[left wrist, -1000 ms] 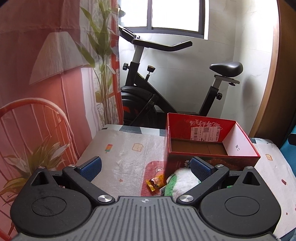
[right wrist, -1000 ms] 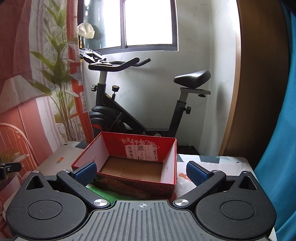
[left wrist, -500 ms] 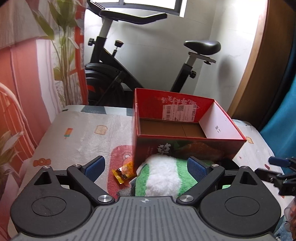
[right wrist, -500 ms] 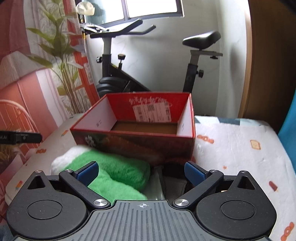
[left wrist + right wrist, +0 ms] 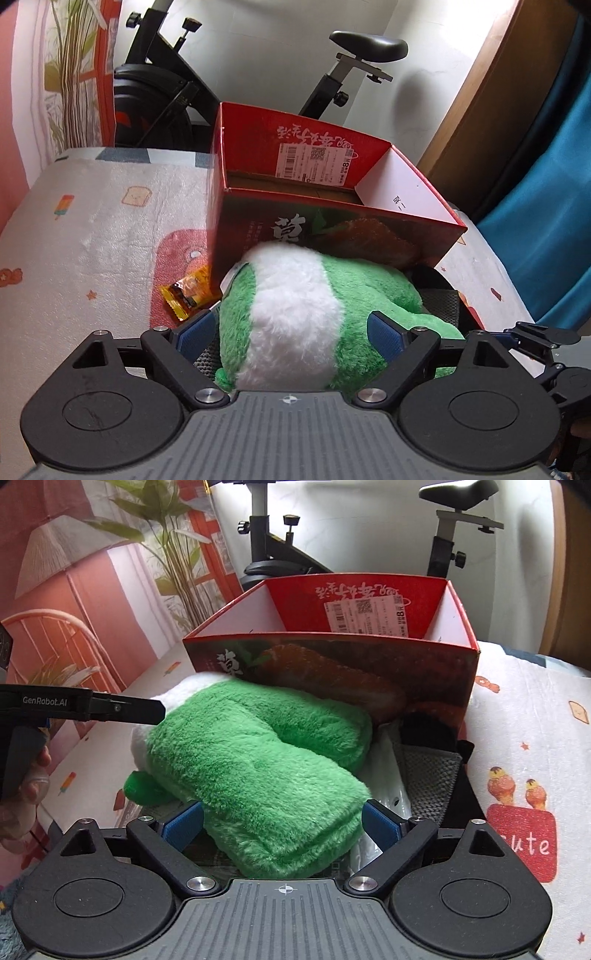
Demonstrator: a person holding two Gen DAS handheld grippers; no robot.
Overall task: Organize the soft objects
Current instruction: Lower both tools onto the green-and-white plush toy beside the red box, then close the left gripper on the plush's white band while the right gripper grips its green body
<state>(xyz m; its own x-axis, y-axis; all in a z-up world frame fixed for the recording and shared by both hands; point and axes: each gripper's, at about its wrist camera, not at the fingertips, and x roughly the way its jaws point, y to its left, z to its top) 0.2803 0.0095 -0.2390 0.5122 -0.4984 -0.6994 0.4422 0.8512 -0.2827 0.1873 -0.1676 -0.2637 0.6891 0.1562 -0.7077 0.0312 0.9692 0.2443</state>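
I am looking along two hand-held grippers over a bed-like surface with a printed blanket (image 5: 96, 236). An open red cardboard box (image 5: 406, 221) stands on it, and as far as I can see inside it holds nothing. Just in front of the box, touching its near wall, lies a green and white plush toy (image 5: 251, 760) on top of some grey knitted fabric (image 5: 432, 775).

The step in hand, I judge, is the two-handed pickup of the plush. My left gripper (image 5: 295, 330) straddles the toy's white-banded end and my right gripper (image 5: 282, 823) its green end. Both pairs of jaws are closing with the plush between them, the pads not yet pressing in.

Next I would need to finish both squeezes together, lift evenly over the box wall and lower the toy inside. A small orange snack packet (image 5: 186, 290) lies beside the box.
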